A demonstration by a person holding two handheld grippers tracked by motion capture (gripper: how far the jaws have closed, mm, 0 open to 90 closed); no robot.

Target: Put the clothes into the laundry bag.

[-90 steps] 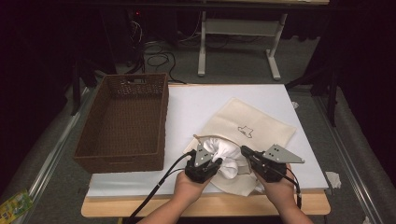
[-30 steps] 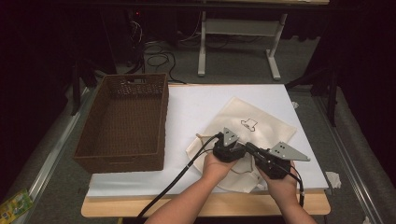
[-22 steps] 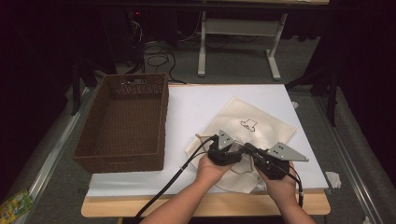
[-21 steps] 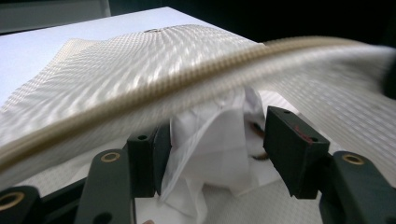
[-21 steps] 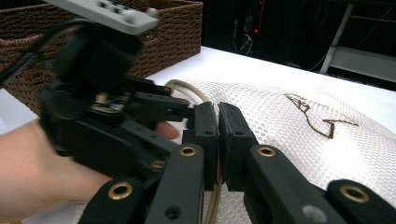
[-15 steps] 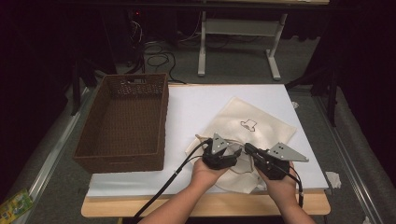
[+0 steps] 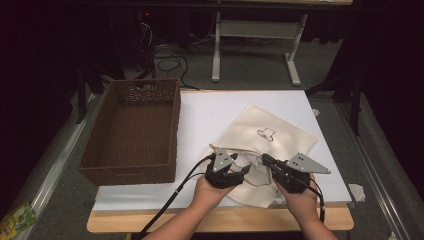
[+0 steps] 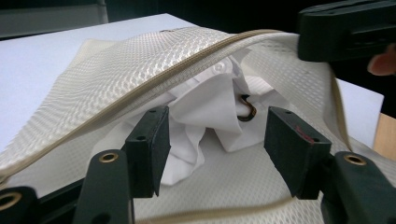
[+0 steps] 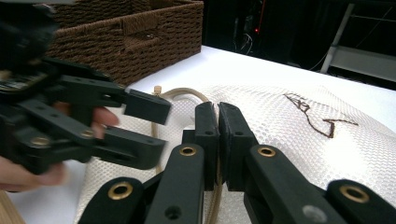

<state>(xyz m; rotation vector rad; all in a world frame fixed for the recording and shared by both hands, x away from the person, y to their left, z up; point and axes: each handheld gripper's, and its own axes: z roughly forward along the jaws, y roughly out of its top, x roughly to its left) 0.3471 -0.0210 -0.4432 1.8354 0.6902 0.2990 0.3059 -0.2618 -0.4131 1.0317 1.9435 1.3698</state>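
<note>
- The cream mesh laundry bag with a beige zip edge lies flat on the near right part of the white table top, its mouth towards the person
- A small dark outline motif marks the upper face of the bag
- A crumpled white cloth garment sits inside the mouth of the bag, under the raised zip edge, with a small dark ring showing among its folds
- The left gripper is at the mouth of the bag; in the left gripper view its jaws stand apart on either side of the garment without pressing it, and they have just been opening
- The right gripper has its jaws clenched on the zip edge of the bag; from above it holds that edge just right of the left gripper
- The right gripper's black body appears at the upper right of the left gripper view, lifting the zip edge above the garment
- A rectangular brown woven wicker basket stands on the left side of the table, well apart from the bag
- Beyond the far edge of the table, a white metal frame and cables lie on the dark floor
</note>
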